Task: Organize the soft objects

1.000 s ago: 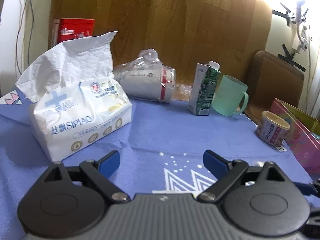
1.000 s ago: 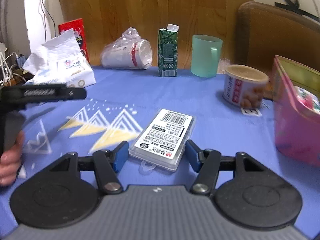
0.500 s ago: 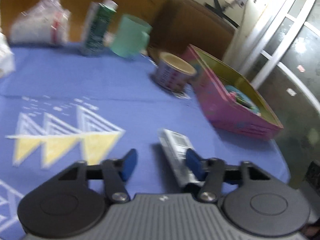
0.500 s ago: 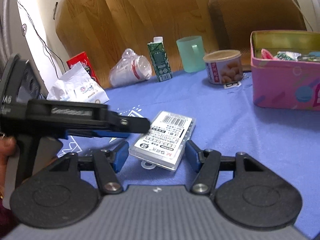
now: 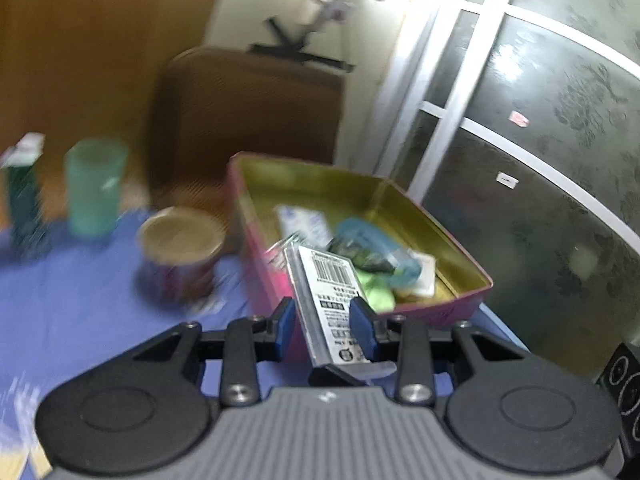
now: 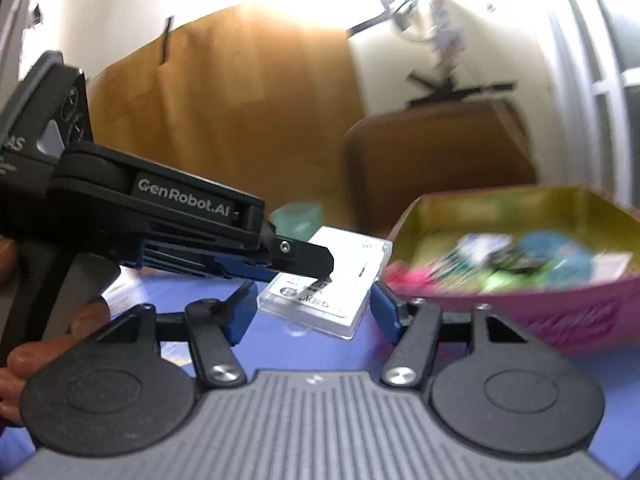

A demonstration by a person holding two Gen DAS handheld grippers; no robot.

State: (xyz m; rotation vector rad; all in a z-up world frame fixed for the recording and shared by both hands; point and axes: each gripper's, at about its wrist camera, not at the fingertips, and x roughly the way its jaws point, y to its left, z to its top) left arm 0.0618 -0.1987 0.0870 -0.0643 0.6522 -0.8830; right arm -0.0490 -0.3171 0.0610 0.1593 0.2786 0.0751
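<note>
On the blue-clothed table (image 5: 80,300) we see a round can (image 5: 180,256), then our left tongs (image 5: 326,322) clenched on a clear flat packet (image 5: 332,304), lifted just before the pink tin (image 5: 440,308). Our right tongs (image 6: 312,308) sit half-spread, either side of the packet, gripping nothing.

We see a blue cloth over the surface (image 5: 80,300). On it stands a round can (image 5: 180,256) with a tan lid, just beside the pink tin's wall. Farther back are a teal plastic cup (image 5: 94,188) and, to its left, a dark green carton (image 5: 24,196) with a white top, both blurred. Behind them rises a brown chair back (image 5: 248,108) against a wooden panel (image 5: 100,40). To the right we make out a white-framed door with dark frosted glass (image 5: 540,140).
</note>
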